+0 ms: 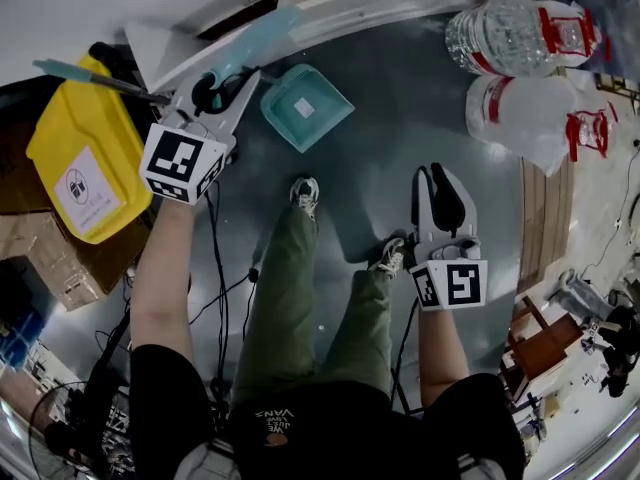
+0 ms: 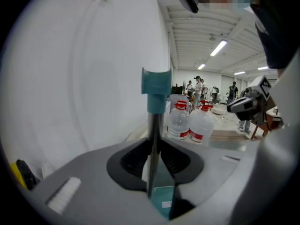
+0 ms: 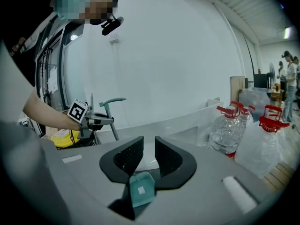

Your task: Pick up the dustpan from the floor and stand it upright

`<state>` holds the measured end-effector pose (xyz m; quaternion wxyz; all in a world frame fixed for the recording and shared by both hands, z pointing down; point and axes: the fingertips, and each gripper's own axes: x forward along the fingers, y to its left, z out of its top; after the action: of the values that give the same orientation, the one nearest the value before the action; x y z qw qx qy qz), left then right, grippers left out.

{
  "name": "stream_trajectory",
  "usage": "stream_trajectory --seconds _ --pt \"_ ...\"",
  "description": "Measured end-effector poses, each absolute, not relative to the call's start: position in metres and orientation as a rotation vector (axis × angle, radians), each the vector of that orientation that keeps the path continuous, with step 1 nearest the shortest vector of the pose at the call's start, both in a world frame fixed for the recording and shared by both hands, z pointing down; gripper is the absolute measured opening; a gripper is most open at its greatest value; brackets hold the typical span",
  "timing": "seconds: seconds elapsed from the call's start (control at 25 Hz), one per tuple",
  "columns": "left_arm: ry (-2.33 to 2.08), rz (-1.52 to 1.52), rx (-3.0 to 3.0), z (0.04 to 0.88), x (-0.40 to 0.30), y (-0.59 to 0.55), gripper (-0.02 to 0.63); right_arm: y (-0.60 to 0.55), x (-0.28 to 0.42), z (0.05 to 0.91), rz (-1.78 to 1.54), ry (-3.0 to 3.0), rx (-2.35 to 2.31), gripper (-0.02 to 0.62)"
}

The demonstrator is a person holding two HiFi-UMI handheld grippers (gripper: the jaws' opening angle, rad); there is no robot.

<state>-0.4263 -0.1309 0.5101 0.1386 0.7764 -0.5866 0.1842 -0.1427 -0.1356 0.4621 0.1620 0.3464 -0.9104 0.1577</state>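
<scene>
The teal dustpan [image 1: 305, 106] rests with its pan on the grey floor, just ahead of my feet. Its thin grey pole rises to a teal grip [image 2: 157, 86]. My left gripper [image 1: 235, 86] is shut on that pole, which stands between the black pads [image 2: 176, 161] in the left gripper view. From the right gripper view the left gripper [image 3: 91, 121] holds the pole a little tilted, below the teal grip [image 3: 112, 101]. My right gripper [image 1: 440, 183] hangs open over the floor to the right, with nothing between its fingers; the pan [image 3: 140, 189] shows far below them.
A yellow bin [image 1: 85, 158] and cardboard boxes [image 1: 60, 258] stand at the left. Two large water bottles [image 1: 510, 33] lie at the back right beside a wooden pallet [image 1: 545, 218]. A white wall base [image 1: 400, 3] runs behind the dustpan. Cables [image 1: 215, 268] trail by my shoes [image 1: 305, 193].
</scene>
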Motion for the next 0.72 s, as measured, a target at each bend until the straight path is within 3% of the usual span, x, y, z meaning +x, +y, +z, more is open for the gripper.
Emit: stream_trajectory --seconds 0.72 --pt "-1.638 0.942 2.459 0.505 -0.413 -0.136 0.149 -0.125 -0.131 0.463 0.505 -2.569 0.998 0.077"
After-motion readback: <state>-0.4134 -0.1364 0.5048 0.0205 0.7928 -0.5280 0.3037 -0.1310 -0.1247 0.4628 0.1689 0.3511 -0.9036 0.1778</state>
